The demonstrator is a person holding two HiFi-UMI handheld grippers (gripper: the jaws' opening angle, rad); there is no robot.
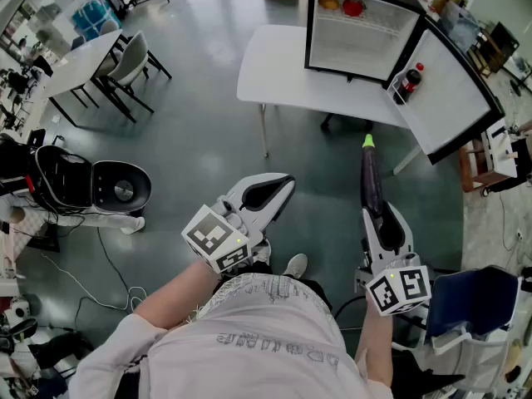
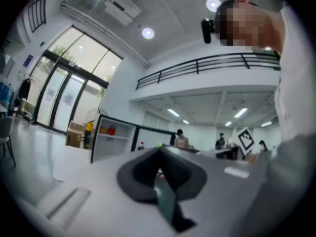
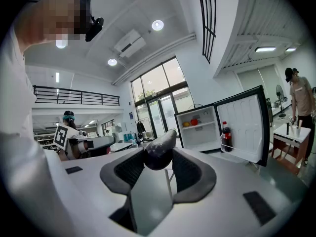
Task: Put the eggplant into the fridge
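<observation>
- Two items sit side by side on the top shelf (image 1: 376, 15) of the open fridge (image 1: 353, 50), at the upper right of the head view: an orange-yellow item (image 1: 329, 2) and a red item (image 1: 353, 7).
- One dark bottle (image 1: 407, 81) with a red cap stands in the rack of the fridge door (image 1: 449, 94), which is swung wide toward the right edge.
- The fridge stands on the white tabletop (image 1: 274, 73) at the upper centre.
- Your right tongs (image 3: 158, 154) stand fairly wide, with their dark pads pressed on the thick end of the eggplant (image 1: 371, 177).
- Your left tongs (image 1: 283, 181), at the lower centre of the head view, have their tips together and nothing between them.
- The eggplant is long, slim and dark purple, with a bright green stem tip. It sticks out of your right tongs up the frame toward the fridge. It hangs over the grey floor (image 1: 208, 123), its tip near the tabletop's near edge.
</observation>
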